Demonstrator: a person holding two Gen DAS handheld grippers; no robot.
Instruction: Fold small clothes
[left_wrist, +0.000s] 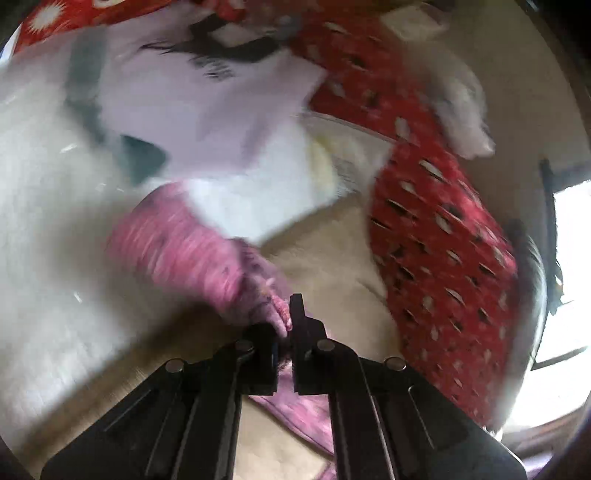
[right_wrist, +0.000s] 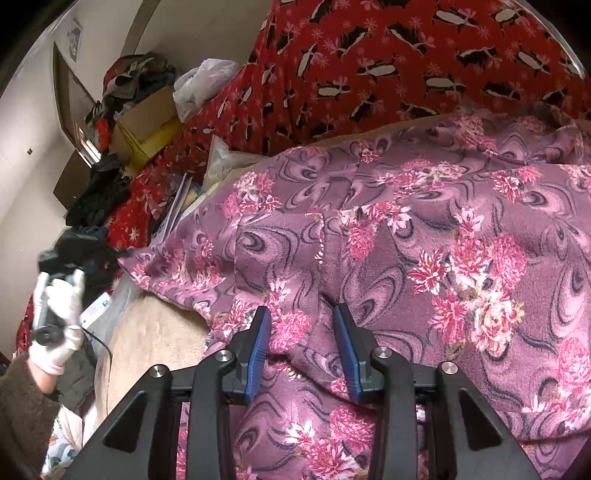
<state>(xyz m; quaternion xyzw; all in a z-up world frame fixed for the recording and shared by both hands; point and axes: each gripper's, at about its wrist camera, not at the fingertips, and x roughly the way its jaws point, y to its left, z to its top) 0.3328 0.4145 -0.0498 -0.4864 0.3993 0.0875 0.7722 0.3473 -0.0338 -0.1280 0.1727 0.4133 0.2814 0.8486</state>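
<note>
Floral purple garment (right_wrist: 424, 258) lies spread over a beige bed surface (right_wrist: 147, 332), filling the right wrist view from 8 o'clock round to 4 o'clock. Its left edge runs from 9 o'clock down toward 7 o'clock, with bare beige just beyond it. At 9 o'clock a white-gloved hand (right_wrist: 59, 325) grips the handle of the other tool. The right claw (right_wrist: 303, 347) hangs with its blue pads spread apart over the cloth, pinching nothing. A red patterned blanket (right_wrist: 369, 74) borders the far edge at 12 o'clock. In the blurred left wrist view, the left claw (left_wrist: 286, 332) is pressed together on a pink fold of the garment, with white cloth (left_wrist: 240, 129) at 11 o'clock.
</note>
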